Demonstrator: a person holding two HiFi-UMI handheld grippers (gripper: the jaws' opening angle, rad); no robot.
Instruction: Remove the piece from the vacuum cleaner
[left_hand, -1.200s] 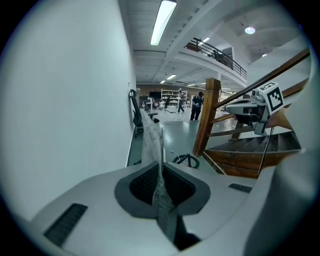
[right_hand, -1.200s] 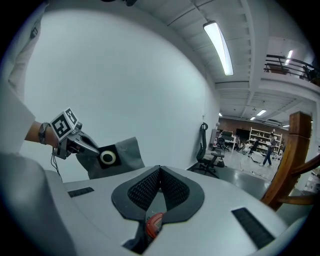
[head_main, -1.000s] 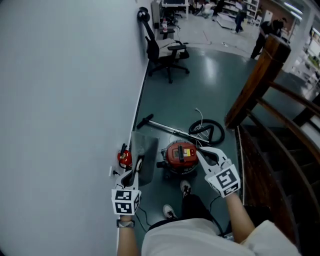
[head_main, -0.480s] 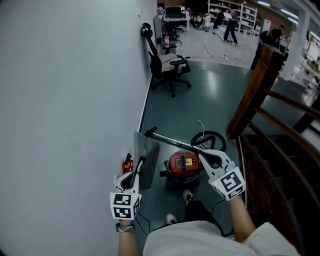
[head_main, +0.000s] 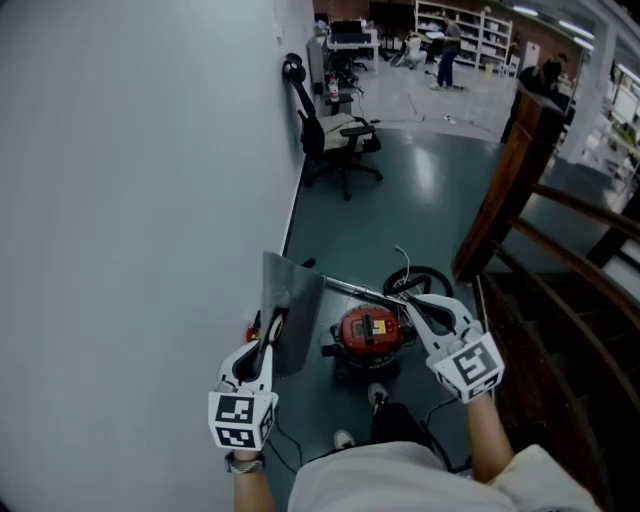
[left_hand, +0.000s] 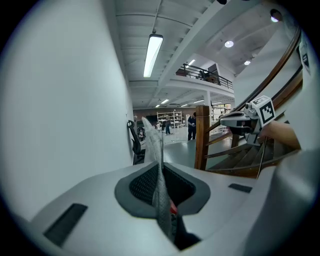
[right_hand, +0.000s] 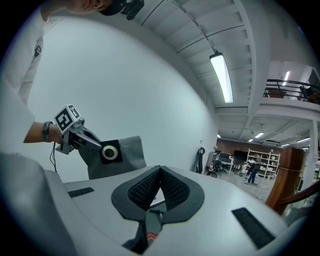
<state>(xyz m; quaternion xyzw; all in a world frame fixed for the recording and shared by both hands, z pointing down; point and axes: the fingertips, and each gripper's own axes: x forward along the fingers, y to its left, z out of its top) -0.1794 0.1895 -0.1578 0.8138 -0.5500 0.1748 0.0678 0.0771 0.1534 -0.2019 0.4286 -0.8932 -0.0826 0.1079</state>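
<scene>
The red vacuum cleaner (head_main: 368, 335) stands on the floor below me, with its hose (head_main: 425, 278) and wand (head_main: 345, 288) behind it. My left gripper (head_main: 272, 325) is shut on a flat grey filter bag (head_main: 293, 310) and holds it up near the wall. In the left gripper view the bag (left_hand: 160, 185) stands edge-on between the pads. The right gripper view shows the bag (right_hand: 127, 152) with its black collar and white ring (right_hand: 110, 152), beside the left gripper (right_hand: 80, 137). My right gripper (head_main: 410, 303) hangs over the vacuum's right side, shut and empty (right_hand: 160, 170).
A white wall (head_main: 130, 200) runs along the left. A wooden stair railing (head_main: 500, 200) and steps are on the right. An office chair (head_main: 340, 135) stands farther down the floor. A red object (head_main: 254, 328) by the wall is mostly hidden behind the bag. My feet are near the vacuum.
Both grippers have risen. The grey bag has gone up with the left gripper and now stands higher against the wall. The right gripper stays shut and empty.
</scene>
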